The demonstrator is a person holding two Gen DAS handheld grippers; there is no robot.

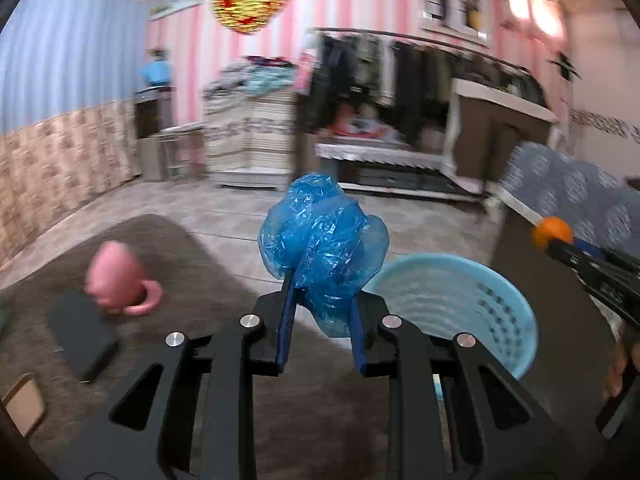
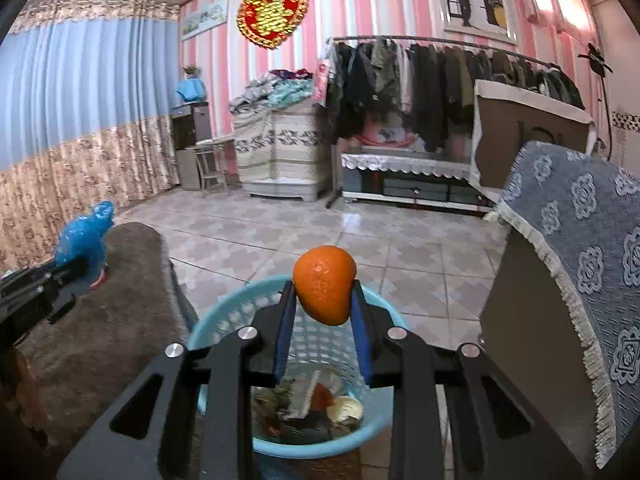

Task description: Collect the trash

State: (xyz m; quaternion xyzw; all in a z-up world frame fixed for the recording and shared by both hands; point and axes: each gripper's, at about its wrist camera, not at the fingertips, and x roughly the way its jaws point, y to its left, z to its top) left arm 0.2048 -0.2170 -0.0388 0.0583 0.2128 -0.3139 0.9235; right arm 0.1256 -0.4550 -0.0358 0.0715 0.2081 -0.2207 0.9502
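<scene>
My left gripper (image 1: 322, 300) is shut on a crumpled blue plastic bag (image 1: 322, 236), held above the brown rug, just left of the light blue basket (image 1: 460, 292). My right gripper (image 2: 323, 300) is shut on an orange fruit (image 2: 324, 290) and holds it over the basket (image 2: 224, 312), which has several pieces of trash (image 2: 308, 412) in its bottom. The right gripper with the orange (image 1: 552, 232) also shows at the right of the left wrist view. The left gripper with the blue bag (image 2: 84, 236) shows at the left of the right wrist view.
A pink mug (image 1: 116, 276) lies beside a black flat object (image 1: 82, 336) on the brown rug (image 1: 208, 256). A piece of furniture under a grey patterned cloth (image 2: 580, 248) stands right of the basket. Tiled floor, a clothes rack and cabinets lie beyond.
</scene>
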